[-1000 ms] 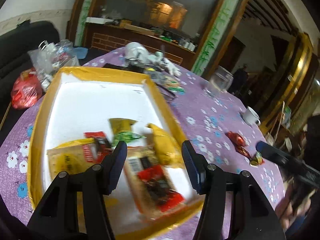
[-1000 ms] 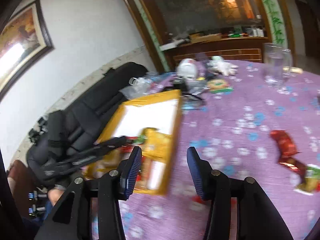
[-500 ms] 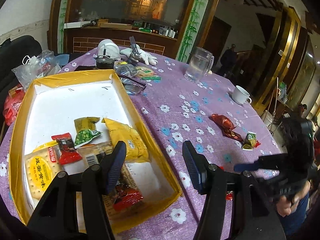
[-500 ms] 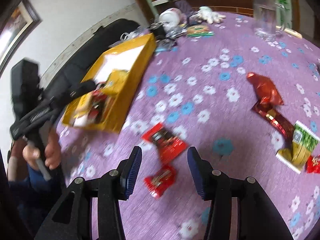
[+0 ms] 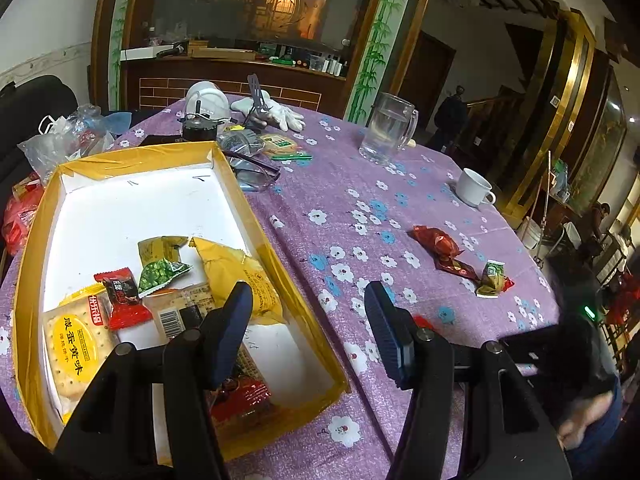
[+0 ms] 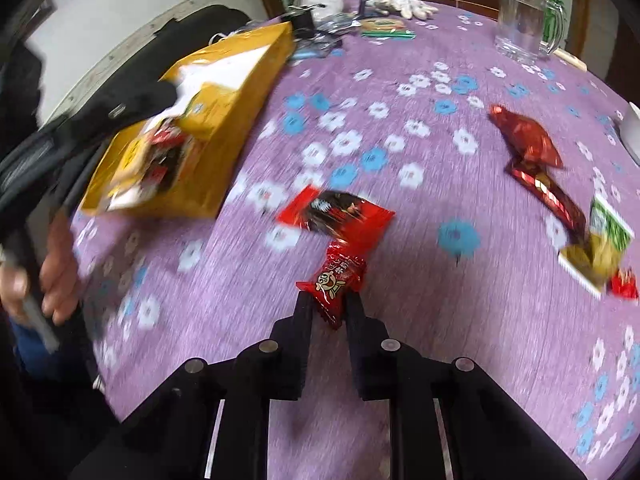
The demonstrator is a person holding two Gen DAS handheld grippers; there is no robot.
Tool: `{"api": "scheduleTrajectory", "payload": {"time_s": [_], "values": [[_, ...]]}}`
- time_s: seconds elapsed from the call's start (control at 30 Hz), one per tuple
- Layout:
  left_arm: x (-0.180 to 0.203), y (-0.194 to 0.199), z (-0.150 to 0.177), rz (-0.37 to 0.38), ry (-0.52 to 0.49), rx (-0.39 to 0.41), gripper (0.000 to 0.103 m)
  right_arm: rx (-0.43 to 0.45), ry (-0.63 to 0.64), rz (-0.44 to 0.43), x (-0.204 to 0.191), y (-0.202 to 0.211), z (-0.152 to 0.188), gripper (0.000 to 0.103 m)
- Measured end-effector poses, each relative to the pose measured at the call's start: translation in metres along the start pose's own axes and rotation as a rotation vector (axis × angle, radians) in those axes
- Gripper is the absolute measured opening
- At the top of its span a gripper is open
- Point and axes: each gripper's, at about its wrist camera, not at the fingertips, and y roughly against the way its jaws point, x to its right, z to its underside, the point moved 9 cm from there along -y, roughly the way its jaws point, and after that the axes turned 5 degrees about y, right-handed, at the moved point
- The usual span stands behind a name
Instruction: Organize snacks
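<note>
Purple floral desk [image 6: 460, 312] w/ yellow box [image 5: 256, 216] holding snacks. Left tool [image 5: 308, 332] by box's near corner, jaws apart, empty. Right tool [image 6: 329, 312], jaws just closed, clamped on small red snack packet [image 6: 338, 280], away from box.

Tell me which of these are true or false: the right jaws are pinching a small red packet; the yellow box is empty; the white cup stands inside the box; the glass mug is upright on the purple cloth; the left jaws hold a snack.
1. The right gripper pinches a small red packet. True; its jaws have just closed on it.
2. The yellow box is empty. False: it holds several snacks, among them a cracker pack and a green pea packet.
3. The white cup stands inside the box. False: it stands on the purple cloth, away from the box.
4. The glass mug is upright on the cloth. True.
5. The left gripper holds a snack. False: its jaws stand open with nothing between them.
</note>
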Motion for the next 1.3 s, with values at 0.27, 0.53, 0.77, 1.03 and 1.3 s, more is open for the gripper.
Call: {"api": "scheduleTrajectory", "payload": {"time_s": [0.27,0.53,0.77,1.03,1.3], "values": [[0.027,-0.003,0.002,0.021,-0.071,-0.039,0.057,0.122,-0.179,0.08,0.073,-0.015,-0.051,0.013],[0.093,-0.055,0.022,0.053,-0.157,-0.233,0.057,0.173,-0.257,0.018,0.091,0.006,-0.04,0.013],[0.1,-0.106,0.045,-0.065,-0.217,-0.313,0.042,0.159,-0.289,-0.008,0.1,0.004,-0.037,0.013],[0.09,-0.118,0.042,-0.106,-0.193,-0.268,0.025,0.169,-0.25,0.009,0.092,0.005,-0.038,0.013],[0.087,-0.113,0.029,-0.061,-0.164,-0.188,0.025,0.189,-0.232,0.03,0.088,0.004,-0.04,0.013]]}}
